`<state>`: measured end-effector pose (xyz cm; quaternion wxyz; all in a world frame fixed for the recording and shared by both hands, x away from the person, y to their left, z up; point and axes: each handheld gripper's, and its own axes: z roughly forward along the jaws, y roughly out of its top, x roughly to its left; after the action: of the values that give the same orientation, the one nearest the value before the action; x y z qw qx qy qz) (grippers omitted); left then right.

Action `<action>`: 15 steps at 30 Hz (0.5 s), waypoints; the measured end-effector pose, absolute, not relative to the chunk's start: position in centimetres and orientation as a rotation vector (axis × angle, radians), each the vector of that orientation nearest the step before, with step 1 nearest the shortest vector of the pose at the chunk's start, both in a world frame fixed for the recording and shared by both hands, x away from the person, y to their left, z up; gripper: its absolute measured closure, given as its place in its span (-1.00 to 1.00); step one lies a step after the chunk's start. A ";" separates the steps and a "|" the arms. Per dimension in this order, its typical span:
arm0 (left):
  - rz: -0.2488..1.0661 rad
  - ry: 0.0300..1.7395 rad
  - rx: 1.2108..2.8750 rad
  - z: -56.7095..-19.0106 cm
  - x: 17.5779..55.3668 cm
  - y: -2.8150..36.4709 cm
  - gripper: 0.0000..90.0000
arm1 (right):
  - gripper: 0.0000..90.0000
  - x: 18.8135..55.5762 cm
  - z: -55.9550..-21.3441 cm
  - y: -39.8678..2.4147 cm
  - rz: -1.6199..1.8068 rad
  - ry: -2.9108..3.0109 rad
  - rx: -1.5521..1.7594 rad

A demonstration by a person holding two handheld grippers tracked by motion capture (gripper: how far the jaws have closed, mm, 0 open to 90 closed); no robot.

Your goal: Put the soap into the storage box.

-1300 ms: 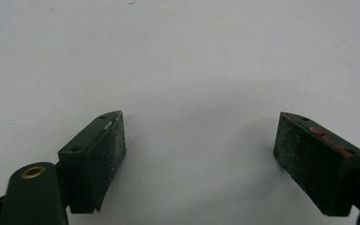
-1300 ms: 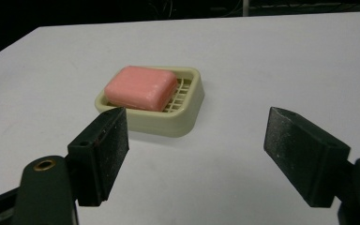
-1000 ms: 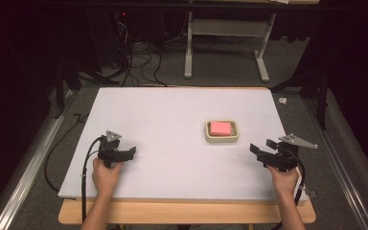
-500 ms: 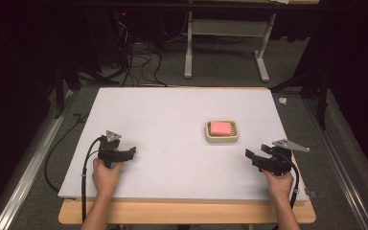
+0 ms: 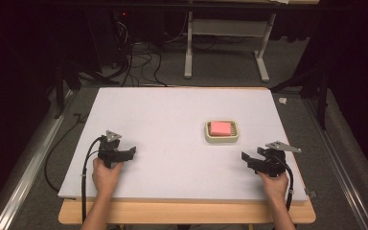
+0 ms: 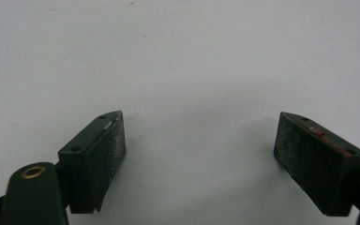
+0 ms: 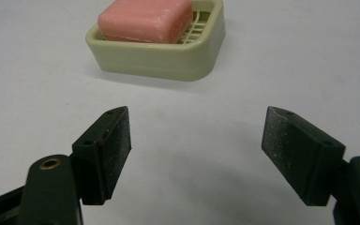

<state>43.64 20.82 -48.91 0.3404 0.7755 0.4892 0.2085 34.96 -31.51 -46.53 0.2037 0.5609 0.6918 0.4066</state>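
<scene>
1. Dark floor with cables and a white table frame lies behind the work surface; the white board (image 5: 182,124) rests on a wooden table (image 5: 187,213) and bears one item, a cream soap dish (image 5: 222,137) holding a pink soap bar (image 5: 219,127).
2. The soap dish stands right of centre on the board, the bar lying inside it toward one end, with bare grid showing beside it in the right gripper view.
3. The right gripper (image 5: 250,159) rests near the board's front right corner, jaws spread wide and empty, pointing toward the dish, which stands near but apart.
4. The left gripper (image 5: 127,152) sits at the front left, well apart from the dish, jaws also wide open with nothing between them, facing bare board.
5. Both hands grip the handles low, forearms coming in from the near edge.
6. Judged step: the approach has not begun. Next, the right gripper likely needs to advance to the dish and straddle the bar or the rim before closing.
</scene>
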 end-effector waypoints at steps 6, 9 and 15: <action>0.543 1.273 2.018 -48.9 43.6 20.8 -0.61 | -0.45 35.3 -47.2 -31.1 1.069 1.950 1.550; 0.543 1.273 2.018 -48.9 43.6 20.8 -0.61 | -0.45 35.4 -47.5 -30.7 1.028 1.964 1.549; 0.543 1.272 2.019 -48.9 43.6 20.8 -0.61 | -0.46 35.9 -48.0 -30.2 0.946 1.992 1.544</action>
<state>43.64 20.82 -48.91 0.3401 0.7758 0.4888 0.2085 35.86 -30.23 -47.98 0.2229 0.5592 0.7212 0.3427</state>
